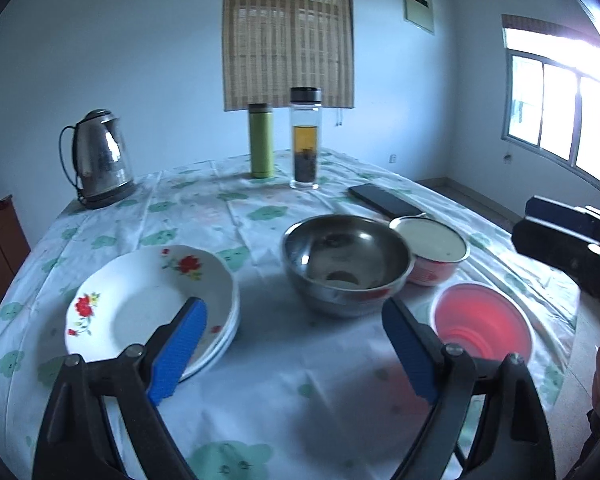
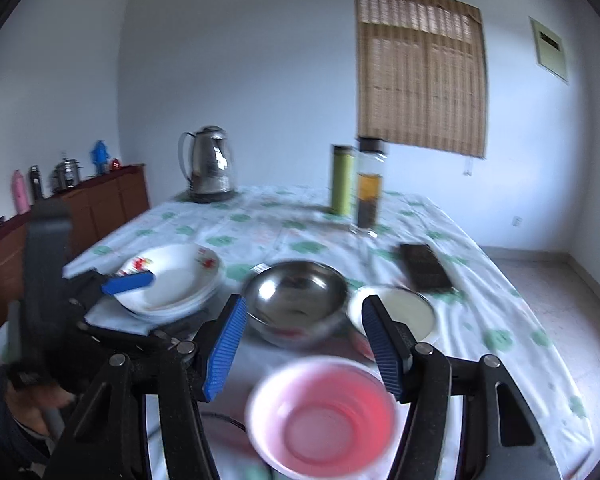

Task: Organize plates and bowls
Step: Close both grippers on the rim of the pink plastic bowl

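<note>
A stack of white plates (image 1: 148,300) with red flowers lies at the left on the table. To its right stand a steel bowl (image 1: 346,264), a red-and-white enamel bowl (image 1: 434,248) and a pink bowl (image 1: 482,320). My left gripper (image 1: 294,308) is open and empty above the cloth, between the plates and the steel bowl. My right gripper (image 2: 304,304) is also open, with nothing pressed between its pads. The blurred pink bowl (image 2: 324,412) sits on the table just below it, with the steel bowl (image 2: 296,296), enamel bowl (image 2: 404,312) and plates (image 2: 172,280) beyond.
At the back of the table are a steel kettle (image 1: 100,160), a green flask (image 1: 261,140) and a glass tea bottle (image 1: 306,140). A dark phone (image 1: 384,200) lies behind the enamel bowl. A wooden cabinet (image 2: 100,204) stands to the left of the table.
</note>
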{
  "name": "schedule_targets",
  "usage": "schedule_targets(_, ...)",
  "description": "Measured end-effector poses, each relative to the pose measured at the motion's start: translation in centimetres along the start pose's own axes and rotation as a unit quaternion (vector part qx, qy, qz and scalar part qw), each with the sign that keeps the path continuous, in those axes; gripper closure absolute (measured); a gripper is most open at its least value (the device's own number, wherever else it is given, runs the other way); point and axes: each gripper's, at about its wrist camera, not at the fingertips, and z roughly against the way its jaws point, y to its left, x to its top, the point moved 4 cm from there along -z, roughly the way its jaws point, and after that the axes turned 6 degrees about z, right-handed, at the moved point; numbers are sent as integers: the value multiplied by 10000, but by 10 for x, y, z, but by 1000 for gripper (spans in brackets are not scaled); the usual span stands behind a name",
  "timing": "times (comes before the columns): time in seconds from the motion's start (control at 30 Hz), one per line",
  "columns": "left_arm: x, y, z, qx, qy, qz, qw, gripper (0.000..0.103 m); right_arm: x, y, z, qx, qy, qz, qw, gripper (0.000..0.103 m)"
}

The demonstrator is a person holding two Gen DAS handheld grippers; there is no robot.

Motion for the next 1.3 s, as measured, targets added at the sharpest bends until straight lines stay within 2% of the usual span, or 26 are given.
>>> schedule_targets(0.1,-1,-16,-6,-125,97,-142,9998,12,-12,-19,3,-75,140,-144,9998,41)
schedule_targets(0.33,-10,-49,-18,-491,385,-339,9975,12,-26,-33,8,21,332,-352,9988,41)
schedule_targets(0.47,-12,-65,-20,-663,488,-433,9957,12,-37,-38,-3,-238,602,-251,9976,41)
schedule_targets(0.7,-20,-84,-31,-827,733,-564,9923,16,-68,-60,-24,-287,1080,-602,9919,41)
schedule_targets(0.8,-24,-90,-36,-919,846,-593,9904,30,-75,-61,-28,-282,1146,-603,9912,41)
schedule_targets(0.87,-26,-94,-40,-977,915,-613,9891,40,-78,-62,-29,-259,1170,-635,9908,47)
schedule_targets(1.0,-33,-98,-47,-1052,1074,-671,9863,53,-84,-64,-32,-203,1247,-688,9896,58)
schedule_targets(1.03,-35,-100,-48,-1094,1121,-692,9852,58,-85,-65,-34,-194,1255,-699,9894,67)
schedule_targets(1.07,-35,-100,-49,-1137,1156,-703,9843,64,-86,-66,-34,-163,1265,-720,9892,70)
schedule_targets(1.13,-37,-104,-50,-1219,1207,-754,9823,73,-87,-66,-36,-111,1283,-749,9888,74)
schedule_targets(1.23,-38,-107,-47,-1297,1175,-826,9811,84,-87,-65,-36,-54,1224,-769,9895,79)
schedule_targets(1.3,-38,-108,-47,-1309,1157,-831,9811,85,-87,-64,-35,-17,1187,-793,9898,83)
